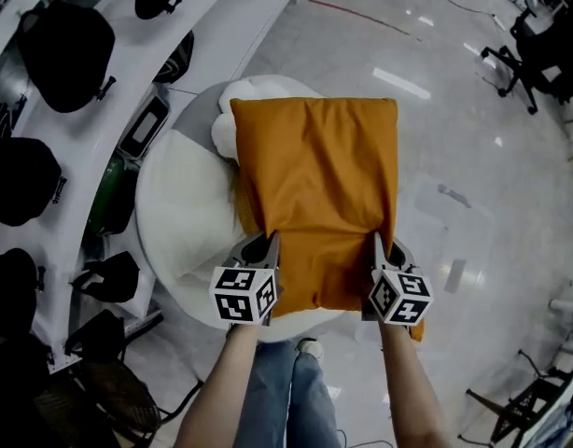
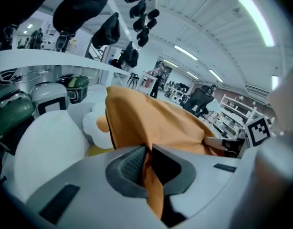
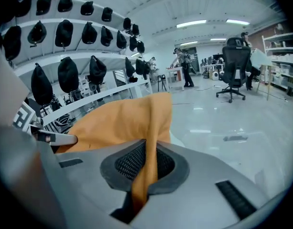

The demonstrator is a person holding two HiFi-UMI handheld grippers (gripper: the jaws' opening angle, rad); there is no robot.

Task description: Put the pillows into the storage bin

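Left gripper (image 1: 272,241) and right gripper (image 1: 377,243) clench the orange pillow (image 1: 319,175) mid-frame, not yet binned; a white pillow (image 1: 179,203) waits at left.

The orange pillow (image 1: 319,194) covers most of the white pillow (image 1: 258,90) lying under it.

Dim frames, glary floor (image 1: 426,82), perhaps fisheye-warped

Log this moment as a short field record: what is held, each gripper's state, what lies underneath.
Held: orange fabric pillow, held up between both grippers
Left gripper: shut on the pillow's near left edge
Right gripper: shut on its near right edge
Underneath: white soft pillows on a round grey surface
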